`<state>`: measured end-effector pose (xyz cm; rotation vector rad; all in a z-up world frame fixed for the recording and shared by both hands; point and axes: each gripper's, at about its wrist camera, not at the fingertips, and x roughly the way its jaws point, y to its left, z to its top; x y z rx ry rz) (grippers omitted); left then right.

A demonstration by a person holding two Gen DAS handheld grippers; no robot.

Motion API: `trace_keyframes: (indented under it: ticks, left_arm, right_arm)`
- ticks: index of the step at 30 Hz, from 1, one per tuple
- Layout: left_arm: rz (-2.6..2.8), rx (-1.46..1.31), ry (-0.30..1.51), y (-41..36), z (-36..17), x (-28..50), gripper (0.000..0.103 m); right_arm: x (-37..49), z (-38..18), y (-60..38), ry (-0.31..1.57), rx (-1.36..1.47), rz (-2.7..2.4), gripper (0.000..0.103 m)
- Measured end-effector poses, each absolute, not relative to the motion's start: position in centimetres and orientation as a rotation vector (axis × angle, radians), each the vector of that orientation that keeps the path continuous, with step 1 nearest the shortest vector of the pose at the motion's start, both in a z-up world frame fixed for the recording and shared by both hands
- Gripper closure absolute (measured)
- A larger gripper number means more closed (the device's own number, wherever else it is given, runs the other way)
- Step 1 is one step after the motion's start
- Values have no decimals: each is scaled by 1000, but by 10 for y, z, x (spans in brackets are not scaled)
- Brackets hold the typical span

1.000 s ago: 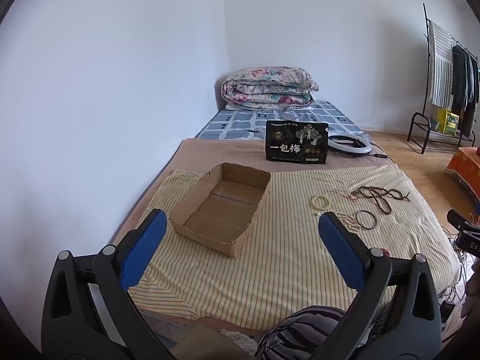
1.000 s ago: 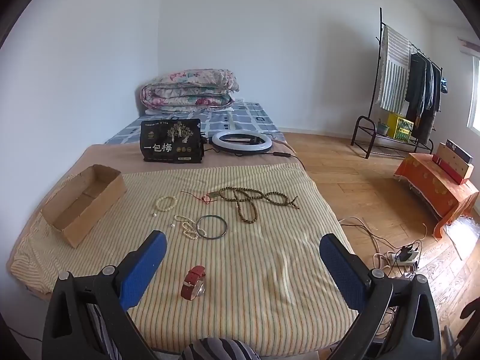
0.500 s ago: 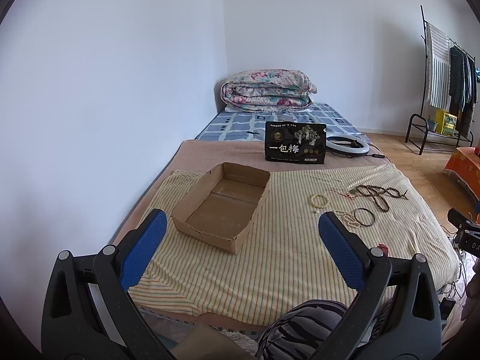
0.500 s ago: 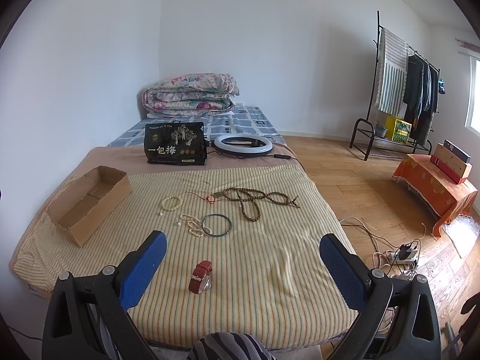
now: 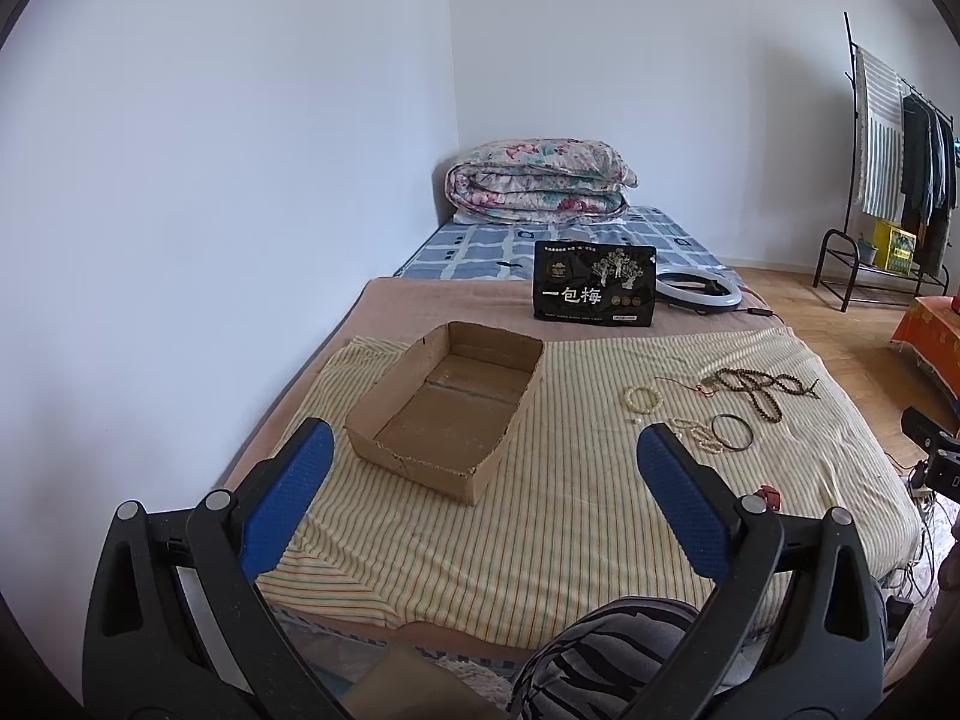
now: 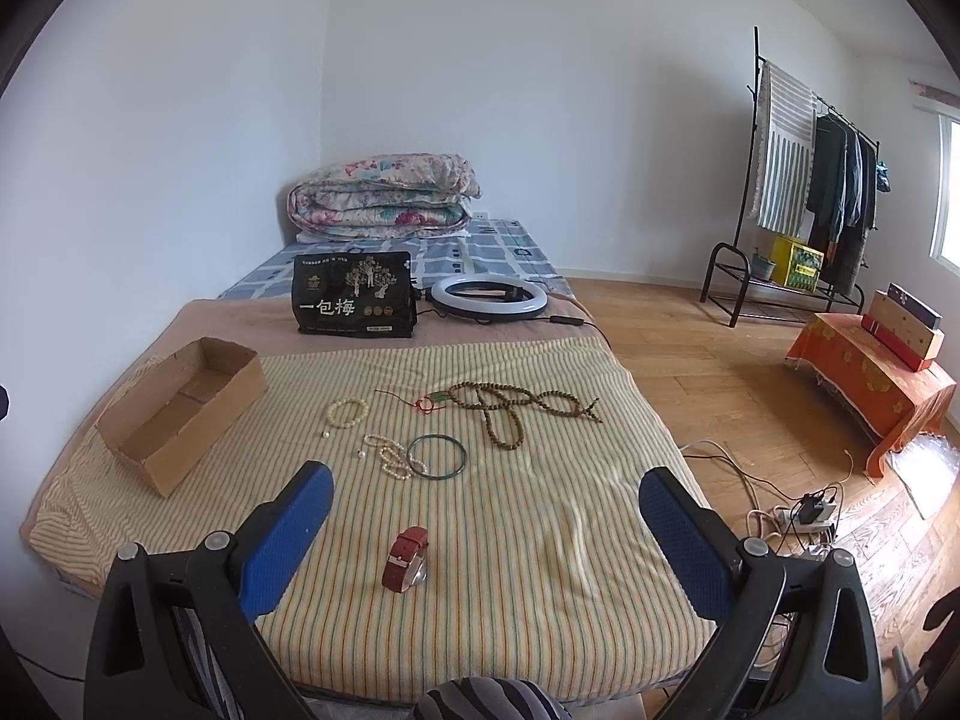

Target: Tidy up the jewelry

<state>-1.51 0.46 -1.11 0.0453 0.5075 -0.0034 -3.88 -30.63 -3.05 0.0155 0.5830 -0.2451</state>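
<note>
I see red watch (image 6: 406,558) lying on bed (image 6: 540,570), strap running toward me; both grippers' fingers (image 5: 287,501) (image 6: 287,540) spread, empty.

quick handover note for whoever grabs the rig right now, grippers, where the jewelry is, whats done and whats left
Left gripper: open, holding nothing, above the near edge of the bed.
Right gripper: open, holding nothing, with the red watch lying between its fingers in view.
Box: on the striped cloth, left side, nothing in it.
On the cloth: white bead bracelet, pearl strand, dark bangle, brown bead necklace, red cord pendant.
Done: nothing boxed.
Left: every piece; the watch is nearest.
</note>
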Motion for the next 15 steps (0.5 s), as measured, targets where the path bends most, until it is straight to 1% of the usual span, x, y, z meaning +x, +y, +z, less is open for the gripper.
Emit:
trace_keyframes:
  ticks: [15]
  left_arm:
    - [1, 34, 503, 7, -5, 1, 0]
  right_arm:
    - [-21, -26, -305, 580, 13, -230, 0]
